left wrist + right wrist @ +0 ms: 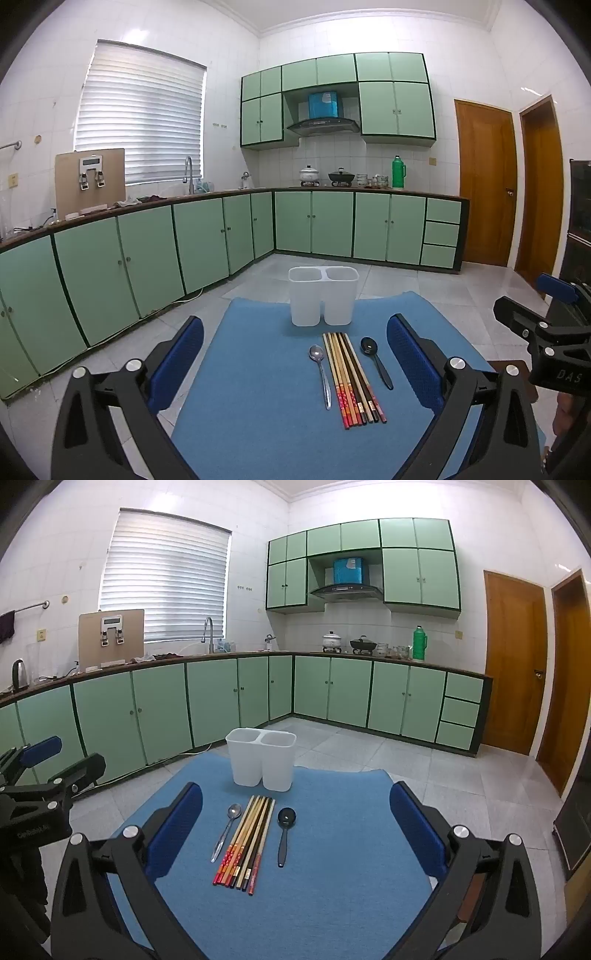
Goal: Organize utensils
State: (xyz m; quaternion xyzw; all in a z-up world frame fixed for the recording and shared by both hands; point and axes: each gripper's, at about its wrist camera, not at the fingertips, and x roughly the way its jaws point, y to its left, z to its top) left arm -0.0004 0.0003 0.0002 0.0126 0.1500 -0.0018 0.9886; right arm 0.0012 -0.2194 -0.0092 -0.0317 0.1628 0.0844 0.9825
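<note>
A white two-compartment utensil holder [323, 295] [261, 761] stands empty at the far end of a blue mat [258, 387] [332, 849]. In front of it lie a metal spoon [320, 369] [226, 830], several chopsticks [352, 380] [245, 843] side by side, and a black spoon [375, 360] [285, 830]. My left gripper [295, 354] hovers open above the near part of the mat, nothing between its blue pads. My right gripper [295, 823] is likewise open and empty, and it shows at the right edge of the left wrist view [546, 314].
The mat covers a small table standing on a grey tiled floor [406, 760]. Green cabinets [147, 258] run along the left and far walls under a counter with pots, a green flask [398, 172] and a faucet. Wooden doors [487, 184] stand on the right.
</note>
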